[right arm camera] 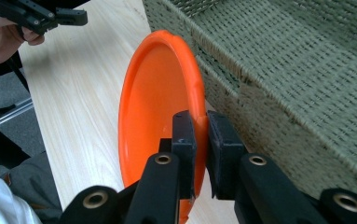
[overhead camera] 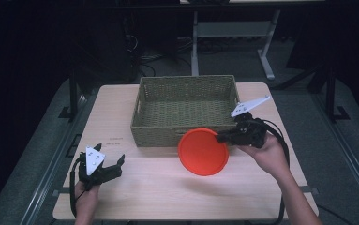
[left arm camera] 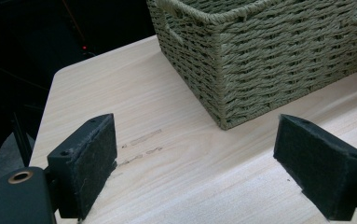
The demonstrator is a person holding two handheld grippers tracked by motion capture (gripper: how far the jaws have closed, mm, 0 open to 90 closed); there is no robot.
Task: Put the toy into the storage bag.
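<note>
Orange plate (overhead camera: 203, 152) is hanging off the surface (overhead camera: 158, 197), pinched at its rim by the right gripper (overhead camera: 223, 138), just in front of the woven basket (overhead camera: 185, 111) wall. Left gripper (overhead camera: 109, 163) is sitting spread wide and empty, low over the near-left surface, well apart from the plate.

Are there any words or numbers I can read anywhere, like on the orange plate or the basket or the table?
None can be read.
Table: faint grey marks on the wood, too blurred to read.
Orange plate: plain, no writing.
Basket: plain weave, no label.
</note>
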